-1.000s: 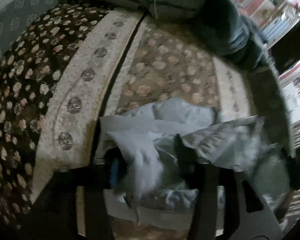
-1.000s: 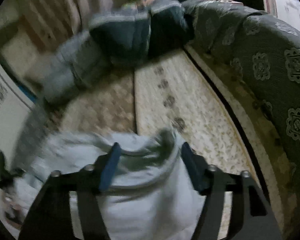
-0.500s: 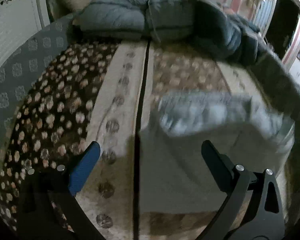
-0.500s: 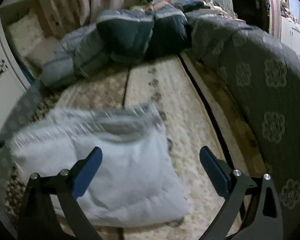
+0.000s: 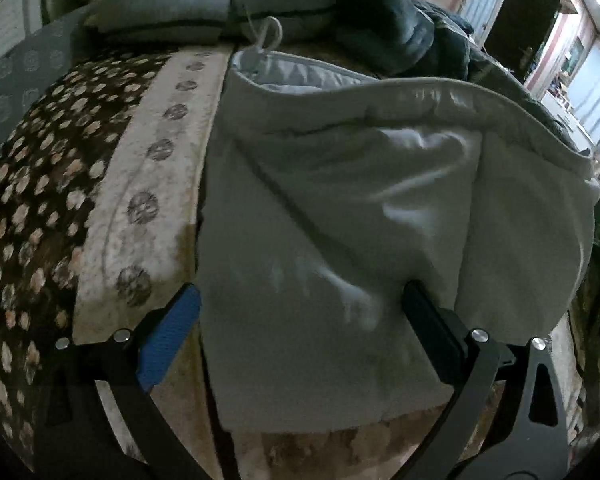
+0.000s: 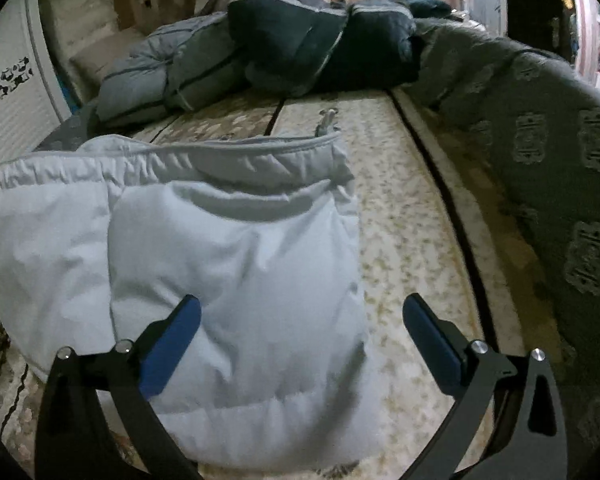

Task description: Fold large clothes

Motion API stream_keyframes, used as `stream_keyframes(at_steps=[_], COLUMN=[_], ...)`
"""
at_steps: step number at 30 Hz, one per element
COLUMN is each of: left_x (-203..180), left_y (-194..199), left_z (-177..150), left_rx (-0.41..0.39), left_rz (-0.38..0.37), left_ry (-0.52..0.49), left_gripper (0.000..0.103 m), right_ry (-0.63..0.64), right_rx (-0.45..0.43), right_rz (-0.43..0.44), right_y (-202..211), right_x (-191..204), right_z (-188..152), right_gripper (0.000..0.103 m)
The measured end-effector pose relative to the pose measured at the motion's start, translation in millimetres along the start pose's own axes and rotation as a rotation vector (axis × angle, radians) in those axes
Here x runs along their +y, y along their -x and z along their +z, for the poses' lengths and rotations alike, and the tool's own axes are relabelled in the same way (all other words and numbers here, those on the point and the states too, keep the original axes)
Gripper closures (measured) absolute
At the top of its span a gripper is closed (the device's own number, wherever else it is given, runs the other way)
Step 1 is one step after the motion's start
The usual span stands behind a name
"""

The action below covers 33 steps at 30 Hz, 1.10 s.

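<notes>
Left wrist view shows the pale padded garment (image 5: 340,248) lying folded on the patterned bed cover (image 5: 112,184), its gathered hem edge turned toward the pillows. The left gripper (image 5: 300,336) stands wide open just above the near part of the garment; its blue pad sits beside the garment's left edge and its black pad over the fabric, neither pressing on cloth. Its fingers (image 5: 168,340) have just been opening, and nothing is clamped between them.

From the right wrist view the same garment (image 6: 228,280) appears as a thick, rounded packet, one panel laid over another, with a drawstring tip (image 6: 326,118) poking out at the far hem. The right gripper (image 6: 300,340) is spread as wide, its fingers (image 6: 170,346) having just been opening too; the left pad hovers over the garment, the right over bare cover.

Letting go with both at once probably lets the fold settle flat under its own weight. A darker bundle of quilted clothes (image 6: 284,40) lies well apart, by the headboard. The puffy filling may spring the fold back, so pressing it down seems the likely next need.
</notes>
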<state>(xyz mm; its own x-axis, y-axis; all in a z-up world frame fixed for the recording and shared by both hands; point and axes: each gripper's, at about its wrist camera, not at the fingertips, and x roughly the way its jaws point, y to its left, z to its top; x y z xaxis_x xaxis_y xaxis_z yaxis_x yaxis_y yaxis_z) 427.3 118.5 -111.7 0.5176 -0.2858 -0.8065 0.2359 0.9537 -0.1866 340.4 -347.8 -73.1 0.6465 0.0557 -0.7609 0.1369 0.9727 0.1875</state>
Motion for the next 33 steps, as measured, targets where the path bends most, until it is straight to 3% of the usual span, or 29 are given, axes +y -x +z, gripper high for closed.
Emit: stream_keyframes(at_steps=[4, 7, 8, 9, 11, 12, 13, 15, 16, 17, 19, 23, 25, 27, 29, 30, 31, 33], left_x=[5.8, 1.9, -0.1, -2.1, -5.5, -9.0, -12.6, -23.4, -26.3, -30.4, -37.3, -34.1, -23.4, 6.4, 37.3, 46.6, 49.5, 42.1], left_y=[-25.3, -41.1, -44.3, -46.4, -47.9, -46.5, -45.1, -33.4, -27.4, -17.8, 1.0, 34.8, 38.2, 15.6, -24.0, -46.3, -56.1, -57.6], left_z=[9.2, 7.7, 6.4, 5.2, 3.4, 3.5, 5.0, 5.8, 6.0, 5.9, 7.9, 30.4, 45.3, 59.0, 55.1, 47.4, 40.8, 29.0], left_rx=[0.035, 0.039, 0.037, 0.034, 0.034, 0.034, 0.032, 0.005, -0.006, -0.025, -0.067, -0.146, -0.164, -0.12, -0.007, 0.052, 0.077, 0.072], left_rz=[-0.043, -0.021, -0.01, -0.001, 0.001, 0.004, 0.018, 0.085, 0.103, 0.119, 0.133, 0.113, 0.107, 0.087, 0.018, 0.008, 0.024, 0.057], left_ry=[0.043, 0.013, 0.008, 0.007, 0.006, 0.004, -0.003, -0.028, -0.032, -0.035, -0.034, -0.006, 0.024, 0.105, 0.219, 0.259, 0.256, 0.225], left_gripper=[0.003, 0.003, 0.003, 0.003, 0.012, 0.024, 0.038, 0.059, 0.069, 0.073, 0.081, 0.083, 0.082, 0.08, 0.079, 0.076, 0.073, 0.073], right_ry=[-0.024, -0.067, -0.081, -0.087, -0.094, -0.093, -0.086, -0.076, -0.076, -0.071, -0.053, 0.046, 0.026, -0.09, -0.237, -0.278, -0.288, -0.324], right_rx=[0.044, 0.055, 0.043, 0.034, 0.007, -0.01, -0.026, -0.087, -0.122, -0.155, -0.208, -0.338, -0.336, -0.242, -0.049, 0.024, 0.047, 0.049], right_rz=[0.091, 0.148, 0.166, 0.181, 0.193, 0.197, 0.187, 0.184, 0.192, 0.194, 0.194, 0.133, 0.076, 0.05, 0.053, 0.038, 0.023, 0.026], right_y=[-23.5, -38.9, -39.2, -39.0, -36.4, -32.5, -28.9, -11.4, 0.6, 12.5, 32.2, 71.8, 59.9, 22.1, -39.6, -64.3, -75.2, -76.0], right_x=[-5.3, -9.5, -9.9, -9.2, -4.9, -0.6, 2.9, 12.3, 15.6, 18.8, 25.6, 52.0, 48.6, 25.3, 0.7, -5.0, -5.6, -7.4], right_z=[7.2, -1.8, -5.4, -8.6, -15.1, -17.6, -18.6, -21.3, -22.5, -22.4, -16.6, 17.4, 42.0, 58.6, 57.3, 46.8, 37.1, 25.3], right_gripper=[0.002, 0.002, 0.004, 0.012, 0.029, 0.048, 0.054, 0.076, 0.079, 0.083, 0.085, 0.086, 0.086, 0.086, 0.084, 0.079, 0.072, 0.07])
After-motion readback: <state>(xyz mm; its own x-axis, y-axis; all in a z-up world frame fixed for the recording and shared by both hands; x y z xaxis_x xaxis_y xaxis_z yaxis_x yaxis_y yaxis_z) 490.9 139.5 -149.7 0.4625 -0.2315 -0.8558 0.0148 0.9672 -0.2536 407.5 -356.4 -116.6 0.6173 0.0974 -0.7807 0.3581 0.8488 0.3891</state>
